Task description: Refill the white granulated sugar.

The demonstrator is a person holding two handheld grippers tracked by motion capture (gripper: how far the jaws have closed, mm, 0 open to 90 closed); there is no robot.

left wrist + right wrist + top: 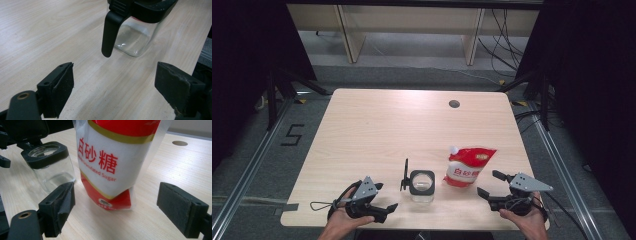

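Note:
A small clear glass jar (422, 186) with a black collar stands near the table's front edge, its black lid (405, 175) flipped up on the left side. A red and white stand-up bag of sugar (467, 167) sits just right of it. My left gripper (386, 196) rests open left of the jar, jaws pointing toward it. In the left gripper view the jar (136, 40) and its hanging lid (110, 32) lie ahead of the open gripper (113, 87). My right gripper (488, 182) is open beside the bag. In the right gripper view the bag (112, 162) stands just beyond the open gripper (115, 210), with the jar (53, 170) to its left.
The light wooden table (377, 130) has a round cable hole (454, 104) at the back right. Black curtains and stand legs flank both sides. Wooden furniture legs and cables lie on the floor beyond the far edge.

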